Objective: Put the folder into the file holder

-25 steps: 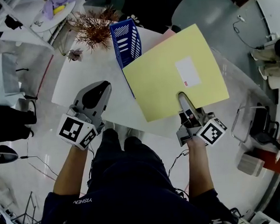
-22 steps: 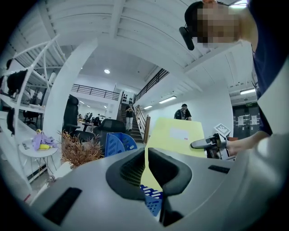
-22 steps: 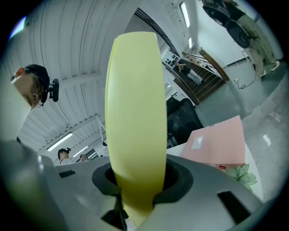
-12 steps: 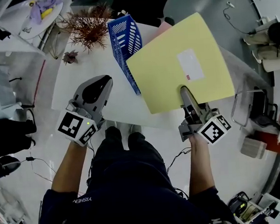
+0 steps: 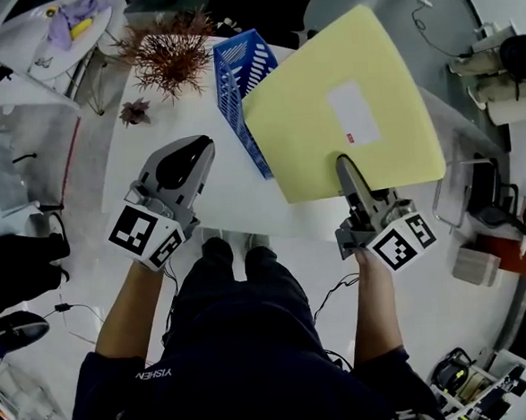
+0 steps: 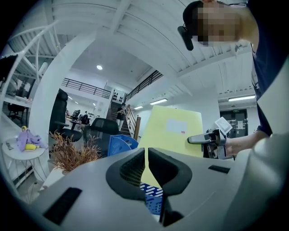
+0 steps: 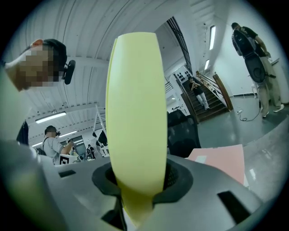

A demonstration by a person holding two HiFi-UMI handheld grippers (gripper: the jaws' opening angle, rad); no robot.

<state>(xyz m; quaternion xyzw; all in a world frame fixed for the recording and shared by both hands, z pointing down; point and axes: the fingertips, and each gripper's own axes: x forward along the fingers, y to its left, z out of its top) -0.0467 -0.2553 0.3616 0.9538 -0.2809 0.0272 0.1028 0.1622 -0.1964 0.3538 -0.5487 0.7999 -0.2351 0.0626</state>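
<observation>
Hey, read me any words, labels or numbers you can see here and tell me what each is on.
"YISHEN": on the person's dark top, upside down in the head view.
Print on the white label of the yellow folder: too small to read.

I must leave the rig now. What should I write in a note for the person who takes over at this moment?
Left gripper: shut, empty, above the table.
Right gripper: shut on the yellow folder, which is held in the air beside the blue file holder, not inside it.
Done: folder picked up.
Left: put it into the holder, then release.
</observation>
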